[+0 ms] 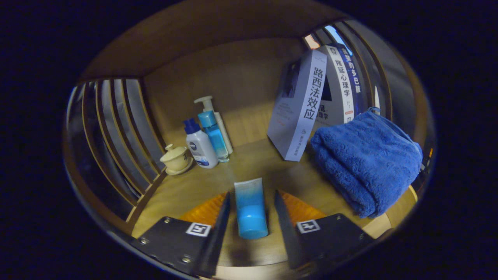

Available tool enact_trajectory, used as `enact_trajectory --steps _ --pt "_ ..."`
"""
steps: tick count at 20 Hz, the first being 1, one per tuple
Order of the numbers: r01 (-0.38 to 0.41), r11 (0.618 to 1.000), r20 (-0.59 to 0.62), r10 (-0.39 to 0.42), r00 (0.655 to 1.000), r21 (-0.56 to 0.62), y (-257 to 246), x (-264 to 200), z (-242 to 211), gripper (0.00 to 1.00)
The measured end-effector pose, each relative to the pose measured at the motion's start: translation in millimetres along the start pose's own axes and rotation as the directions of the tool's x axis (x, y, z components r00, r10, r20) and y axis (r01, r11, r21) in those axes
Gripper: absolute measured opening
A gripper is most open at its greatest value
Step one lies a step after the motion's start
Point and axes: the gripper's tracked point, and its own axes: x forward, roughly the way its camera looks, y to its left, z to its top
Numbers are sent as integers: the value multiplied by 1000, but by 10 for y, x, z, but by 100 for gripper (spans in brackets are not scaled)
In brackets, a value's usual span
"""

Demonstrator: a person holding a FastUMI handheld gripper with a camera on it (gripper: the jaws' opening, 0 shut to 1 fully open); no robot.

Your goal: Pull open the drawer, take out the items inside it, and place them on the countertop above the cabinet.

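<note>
Warm wooden countertop, slatted side walls. The gripper is spread, its fingers flanking a blue squeeze tube lying on the wood, untouched. Folded blue plush towel right; leaning books with Chinese-lettered spines; bottles and a cream lidded teacup left.

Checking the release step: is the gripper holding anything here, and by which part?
Nothing is held. The gripper is open; the blue tube lies on the countertop between its fingers, with gaps on both sides.
</note>
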Motion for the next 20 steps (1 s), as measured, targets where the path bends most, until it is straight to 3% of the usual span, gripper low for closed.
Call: enact_trajectory --steps 5,9,14,20 --pt "45 994 35 -42 999 -98 -125 -525 74 100" --pt "83 978 107 -63 992 -190 -261 -1177 98 100" --pt "69 975 175 -32 984 -209 -335 -2024 -81 99" --pt "65 978 211 -22 977 -197 -568 -2800 -672 99"
